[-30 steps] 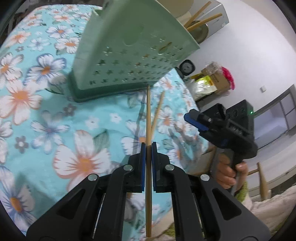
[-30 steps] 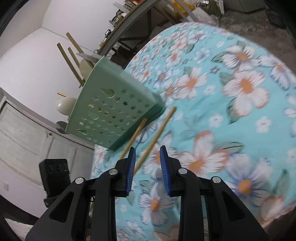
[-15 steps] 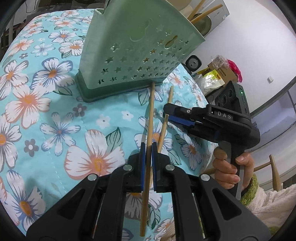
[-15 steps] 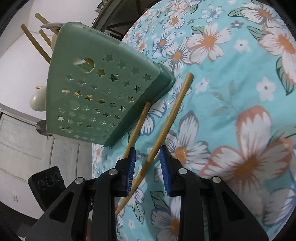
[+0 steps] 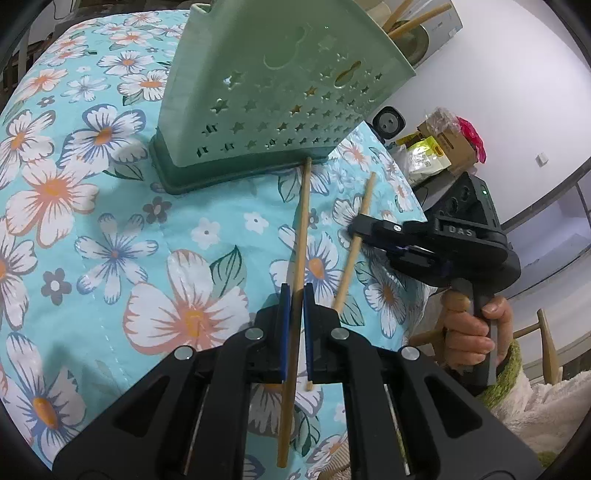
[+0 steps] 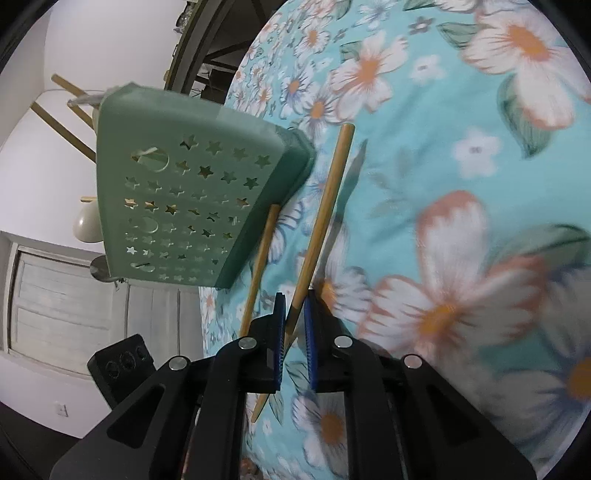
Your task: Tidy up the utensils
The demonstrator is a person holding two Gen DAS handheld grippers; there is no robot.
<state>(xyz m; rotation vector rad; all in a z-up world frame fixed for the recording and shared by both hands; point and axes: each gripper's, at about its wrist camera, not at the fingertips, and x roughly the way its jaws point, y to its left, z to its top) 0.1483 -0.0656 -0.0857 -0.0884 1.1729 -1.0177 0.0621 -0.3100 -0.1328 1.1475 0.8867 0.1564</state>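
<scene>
A green utensil holder (image 5: pixel 273 92) with star holes stands on the floral tablecloth, also in the right wrist view (image 6: pixel 184 206). My left gripper (image 5: pixel 294 295) is shut on one wooden chopstick (image 5: pixel 301 236) whose far tip touches the holder's base. My right gripper (image 6: pixel 293 306) is shut on a second chopstick (image 6: pixel 325 206) that lies beside the first; it shows in the left wrist view (image 5: pixel 354 236), with the right gripper (image 5: pixel 364 229) at its middle. The first chopstick shows in the right wrist view (image 6: pixel 260 258).
The floral cloth (image 5: pixel 92 221) covers a round table whose edge falls away at the right. The holder holds more chopsticks (image 5: pixel 417 18) and a spoon (image 6: pixel 86 225). Boxes and bags (image 5: pixel 447 147) sit on the floor beyond.
My right gripper moved in over the second chopstick and closed on it. My left gripper kept its hold while its view pulled back from the holder.
</scene>
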